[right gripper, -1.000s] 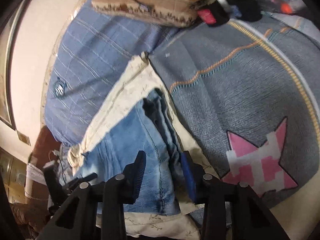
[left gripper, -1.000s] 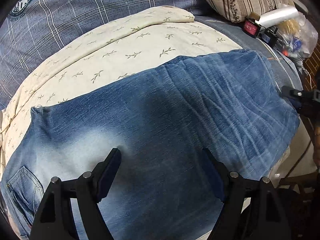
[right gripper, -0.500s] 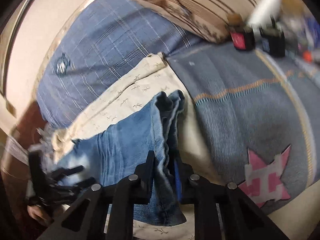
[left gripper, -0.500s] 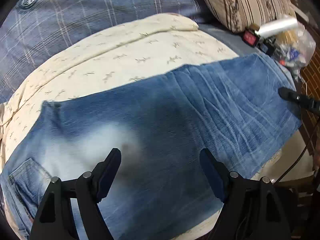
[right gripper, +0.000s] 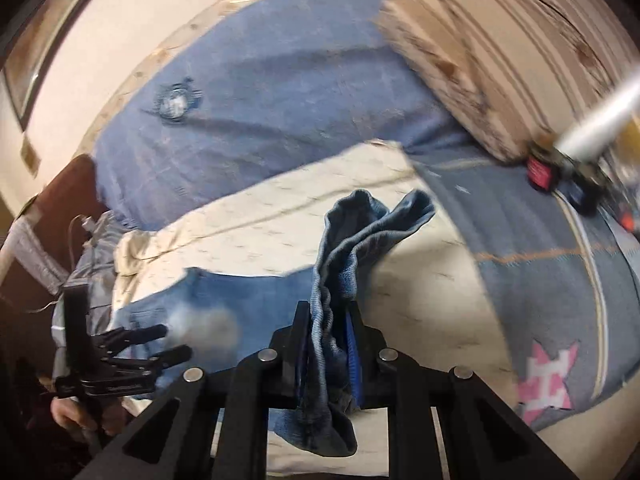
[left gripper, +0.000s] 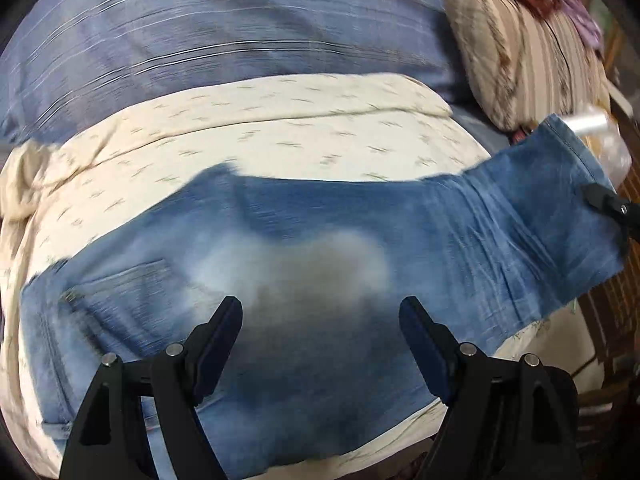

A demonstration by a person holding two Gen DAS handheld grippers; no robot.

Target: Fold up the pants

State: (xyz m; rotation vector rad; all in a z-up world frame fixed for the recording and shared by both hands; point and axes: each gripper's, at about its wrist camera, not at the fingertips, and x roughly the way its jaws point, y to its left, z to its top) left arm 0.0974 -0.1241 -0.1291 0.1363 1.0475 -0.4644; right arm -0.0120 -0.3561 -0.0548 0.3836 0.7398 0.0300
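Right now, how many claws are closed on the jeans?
1. The right claw is shut on the hem end of the jeans. The left claw hangs open above the seat.

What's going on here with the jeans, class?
A person is folding jeans on a cream cloth spread over a bed. The right gripper has its jaws shut on the bunched leg end, lifted off the cloth. The left gripper hovers open over the seat of the jeans, holding nothing. The rest of the jeans lie flat, with no fold made yet.
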